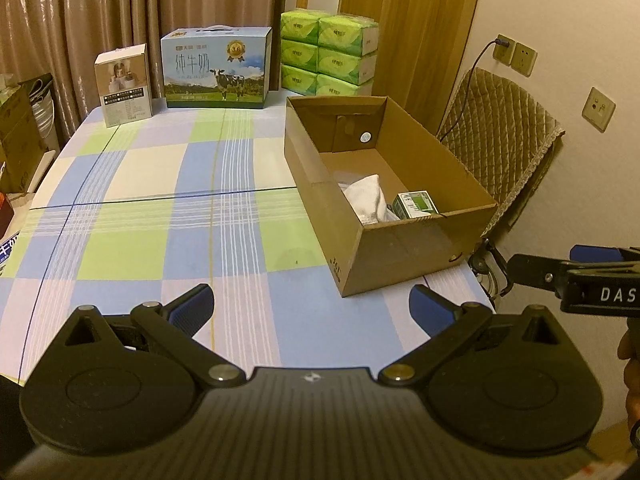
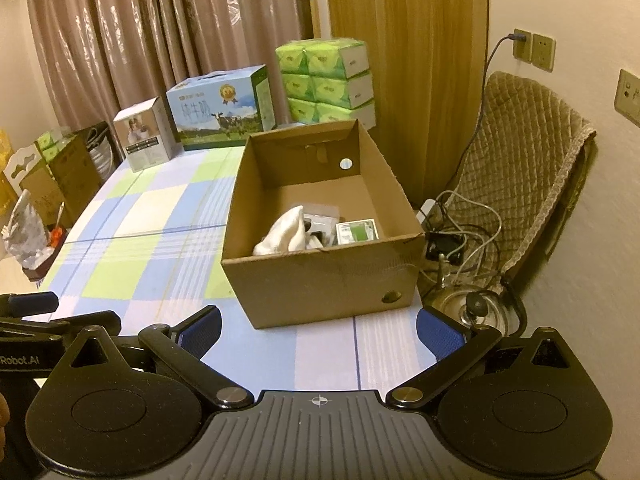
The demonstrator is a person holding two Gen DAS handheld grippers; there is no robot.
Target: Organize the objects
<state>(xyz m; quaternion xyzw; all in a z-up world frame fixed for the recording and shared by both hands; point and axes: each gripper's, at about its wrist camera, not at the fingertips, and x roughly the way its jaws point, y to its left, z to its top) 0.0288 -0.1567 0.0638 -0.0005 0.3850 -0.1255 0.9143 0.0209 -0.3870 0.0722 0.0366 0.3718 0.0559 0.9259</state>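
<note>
Open cardboard box (image 2: 320, 276) stands at the right side of the table (image 1: 160, 184), on its checked cloth. Inside, at the near end: a white cloth bundle (image 2: 282, 232) and a small green-and-white carton (image 2: 357, 231), with a dark item between them, unidentifiable. Left gripper (image 1: 310, 306) and right gripper (image 2: 319, 326) hang above the near table edge, jaws spread wide, holding nothing.

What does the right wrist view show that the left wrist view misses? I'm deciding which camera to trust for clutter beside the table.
Only the right wrist view shows the kettle and tangled cables on the floor. Only the left wrist view shows the right gripper from the side. Both show the cardboard box holding a white cloth and small green box, plus the milk carton.
</note>
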